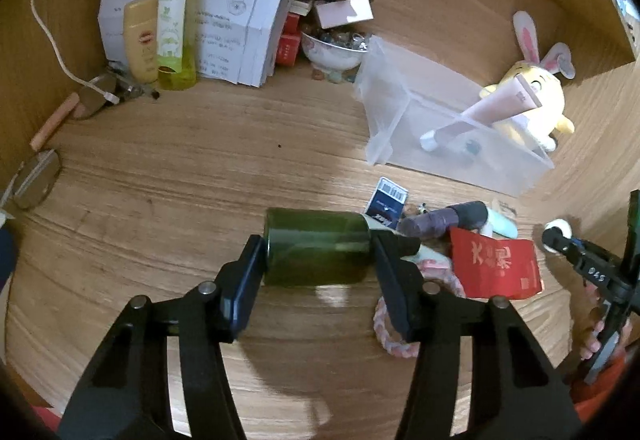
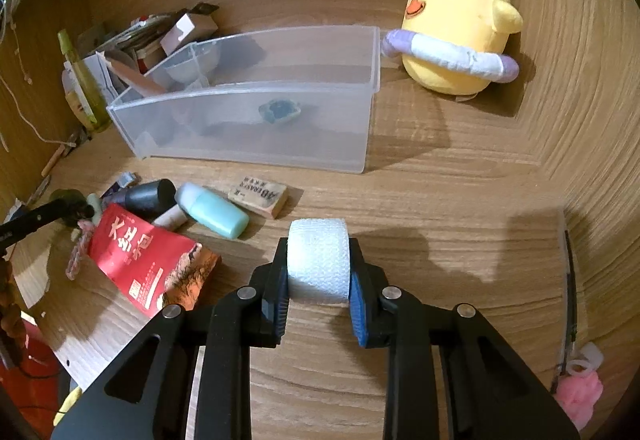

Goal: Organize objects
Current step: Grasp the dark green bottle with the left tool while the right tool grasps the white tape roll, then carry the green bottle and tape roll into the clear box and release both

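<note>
Right wrist view: one white roll, one clear bin, one eraser.

eraser: "4B ERASER", upside down | red packet: large Chinese characters | right gripper arm: "045"

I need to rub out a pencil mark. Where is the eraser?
In the right wrist view, the eraser lies on the desk just in front of the clear plastic bin, beside the teal bottle.
</note>
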The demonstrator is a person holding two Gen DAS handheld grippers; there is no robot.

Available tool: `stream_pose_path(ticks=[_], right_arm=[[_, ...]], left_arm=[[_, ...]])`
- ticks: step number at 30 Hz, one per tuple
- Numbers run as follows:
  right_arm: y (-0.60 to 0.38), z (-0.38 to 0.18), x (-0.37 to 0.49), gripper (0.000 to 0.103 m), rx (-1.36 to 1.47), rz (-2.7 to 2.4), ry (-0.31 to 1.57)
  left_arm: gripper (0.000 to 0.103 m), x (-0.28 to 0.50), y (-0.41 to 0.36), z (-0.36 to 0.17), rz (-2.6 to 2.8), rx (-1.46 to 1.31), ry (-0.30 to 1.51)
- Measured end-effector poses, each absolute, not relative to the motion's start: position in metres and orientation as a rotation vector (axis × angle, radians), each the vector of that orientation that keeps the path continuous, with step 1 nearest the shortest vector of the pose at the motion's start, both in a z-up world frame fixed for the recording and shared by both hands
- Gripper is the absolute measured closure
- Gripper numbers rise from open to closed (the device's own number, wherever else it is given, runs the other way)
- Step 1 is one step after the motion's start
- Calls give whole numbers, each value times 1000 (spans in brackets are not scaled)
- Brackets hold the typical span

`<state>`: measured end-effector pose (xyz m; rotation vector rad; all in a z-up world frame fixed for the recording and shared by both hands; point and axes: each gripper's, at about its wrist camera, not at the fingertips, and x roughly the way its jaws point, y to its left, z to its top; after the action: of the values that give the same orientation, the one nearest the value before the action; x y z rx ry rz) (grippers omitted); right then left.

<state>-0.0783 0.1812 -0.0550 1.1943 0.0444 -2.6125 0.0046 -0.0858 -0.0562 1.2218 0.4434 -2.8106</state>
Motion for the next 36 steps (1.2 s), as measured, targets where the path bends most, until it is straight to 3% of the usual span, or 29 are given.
stream_pose_path(ticks=[17, 36], right_arm=[[176, -13, -88, 80, 1016, -2646, 54], [159, 29, -109, 80, 827, -2660, 64]], left_arm=[[49, 15, -87, -12, -2822, 1051, 407], [49, -30, -54, 32, -2963, 924, 326]])
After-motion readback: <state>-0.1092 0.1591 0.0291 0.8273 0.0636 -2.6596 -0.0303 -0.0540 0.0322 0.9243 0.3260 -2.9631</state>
